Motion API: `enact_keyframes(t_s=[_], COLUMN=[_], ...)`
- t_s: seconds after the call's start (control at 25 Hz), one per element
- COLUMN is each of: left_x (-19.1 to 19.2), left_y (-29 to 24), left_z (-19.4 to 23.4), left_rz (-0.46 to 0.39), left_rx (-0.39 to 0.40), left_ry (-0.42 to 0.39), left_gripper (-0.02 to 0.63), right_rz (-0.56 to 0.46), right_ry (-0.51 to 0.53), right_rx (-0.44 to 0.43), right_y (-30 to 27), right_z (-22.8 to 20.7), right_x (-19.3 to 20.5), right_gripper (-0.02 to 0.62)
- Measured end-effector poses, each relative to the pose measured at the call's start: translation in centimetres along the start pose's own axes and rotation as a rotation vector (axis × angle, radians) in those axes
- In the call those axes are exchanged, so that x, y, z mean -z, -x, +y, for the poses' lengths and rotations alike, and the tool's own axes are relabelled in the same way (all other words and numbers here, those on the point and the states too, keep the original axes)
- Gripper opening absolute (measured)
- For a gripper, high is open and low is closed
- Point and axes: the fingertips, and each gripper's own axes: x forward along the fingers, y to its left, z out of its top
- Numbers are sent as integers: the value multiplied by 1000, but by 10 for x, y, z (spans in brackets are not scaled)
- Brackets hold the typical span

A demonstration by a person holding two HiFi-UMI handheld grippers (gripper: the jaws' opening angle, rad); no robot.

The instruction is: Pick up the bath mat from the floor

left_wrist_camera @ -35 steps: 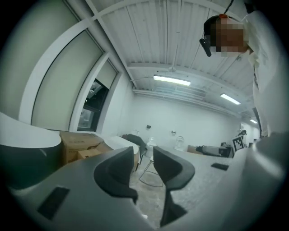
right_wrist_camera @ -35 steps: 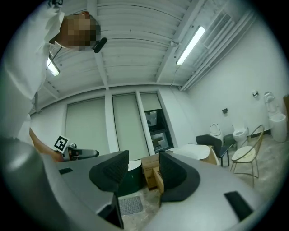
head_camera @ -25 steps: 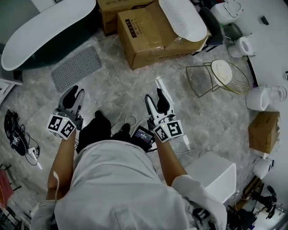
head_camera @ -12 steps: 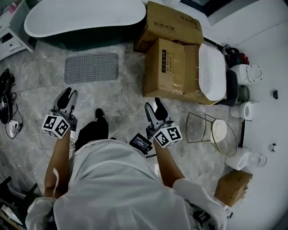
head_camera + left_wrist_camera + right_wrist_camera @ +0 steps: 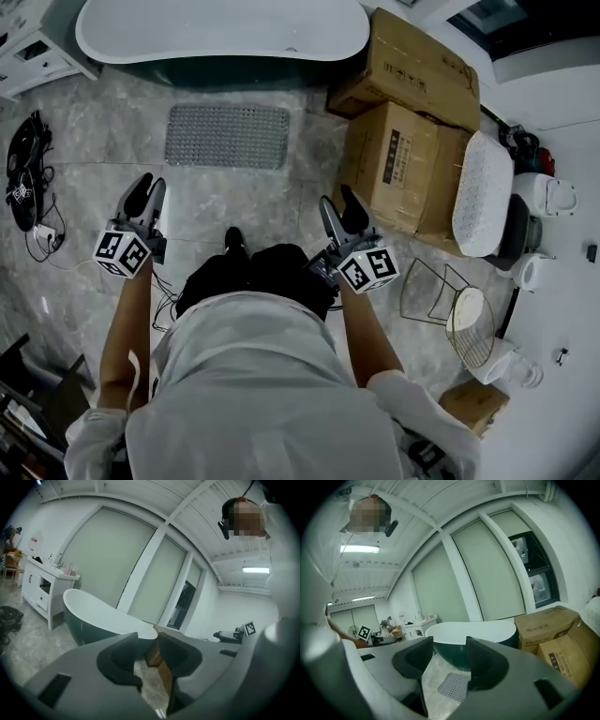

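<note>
Open floor point(image 5: 281, 202) before bath mat point(image 5: 228, 136) — bathtub point(image 5: 220, 28) behind, boxes point(image 5: 403, 159) right

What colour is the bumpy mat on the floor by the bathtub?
The rectangular bath mat is grey with rows of little dots, clearest in the head view.

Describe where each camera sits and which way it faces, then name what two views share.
Head view: on the person's head, facing steeply down at floor, bath mat and bathtub; shows torso, forearms, left gripper, right gripper.
Left gripper view: on that gripper, facing level toward bathtub and windows; shows its open, empty jaws.
Right gripper view: on that gripper, facing bathtub, bath mat, cardboard boxes; shows its open, empty jaws.
Shared: all three show the bathtub.
</note>
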Motion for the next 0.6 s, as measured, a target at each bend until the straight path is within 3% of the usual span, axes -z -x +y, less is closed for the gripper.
enact_keyframes(t_s=[0.16,0.28,0.6], left_x=[13,20,43], left_y=[-27,-54,-102], left_z=[33,66,141], left_rz=[48,81,193], left_rx=[-49,-102,-228], left_ry=[12,80,236], left_gripper=[135,135,135], right_rz=[47,75,268], right_ry=[-25,-92,-362], right_rx=[-44,-45,-89], right_y=[-53,-100,-215], right_z=[-29,-63,-155], right_x=[17,31,94], right_gripper=[233,233,233])
